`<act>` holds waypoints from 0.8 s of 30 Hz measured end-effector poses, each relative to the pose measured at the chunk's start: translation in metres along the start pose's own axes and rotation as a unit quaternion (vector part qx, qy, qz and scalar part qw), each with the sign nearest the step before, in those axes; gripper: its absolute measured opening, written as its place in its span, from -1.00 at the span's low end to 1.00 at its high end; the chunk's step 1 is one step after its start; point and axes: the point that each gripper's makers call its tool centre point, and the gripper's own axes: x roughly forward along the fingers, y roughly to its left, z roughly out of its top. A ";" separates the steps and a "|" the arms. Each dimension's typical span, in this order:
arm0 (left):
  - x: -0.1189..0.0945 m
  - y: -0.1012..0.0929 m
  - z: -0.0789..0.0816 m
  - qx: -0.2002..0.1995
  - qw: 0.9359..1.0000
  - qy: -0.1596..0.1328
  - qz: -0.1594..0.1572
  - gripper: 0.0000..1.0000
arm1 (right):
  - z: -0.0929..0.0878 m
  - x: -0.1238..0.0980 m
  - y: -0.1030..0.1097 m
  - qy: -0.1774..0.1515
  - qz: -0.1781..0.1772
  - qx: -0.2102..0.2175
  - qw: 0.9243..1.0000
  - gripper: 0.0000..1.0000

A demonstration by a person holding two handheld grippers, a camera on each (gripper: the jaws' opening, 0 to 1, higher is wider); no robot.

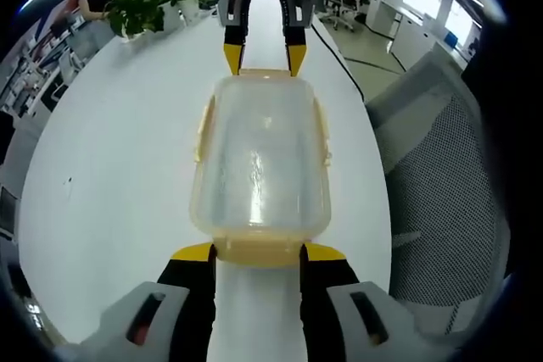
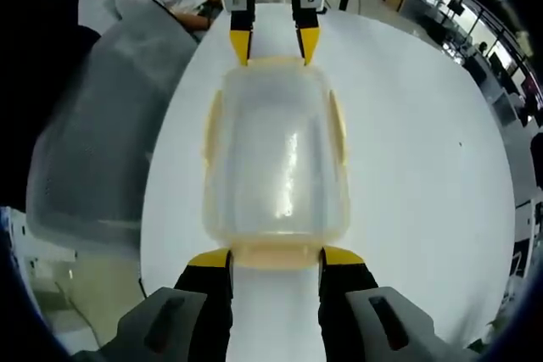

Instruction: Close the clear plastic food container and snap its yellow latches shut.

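Container (image 1: 261, 165), clear plastic with lid on, lies on white table (image 1: 110, 175) between both tools. Left gripper (image 1: 258, 252) jaws apart, tips straddling near-end yellow latch (image 1: 258, 251); right gripper (image 2: 275, 258) jaws likewise apart around the opposite end latch (image 2: 275, 256). Likely bracing both ends so the box won't slide while latches get pressed. Side latches (image 1: 323, 129) look flared, unsnapped.

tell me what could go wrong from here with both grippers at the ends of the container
1. The left gripper and right gripper each sit at an end latch of the container; uneven pushing could slide it along the smooth white table.
2. The side latches look flared out, so the lid may lift at the sides.
3. The jaws stand open astride the ends; a tip could slip off the latch.
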 end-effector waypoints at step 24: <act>0.010 -0.001 0.002 -0.002 1.000 -0.001 -0.002 -0.25 | -0.007 0.005 0.000 -0.005 -0.002 0.012 1.000 -0.24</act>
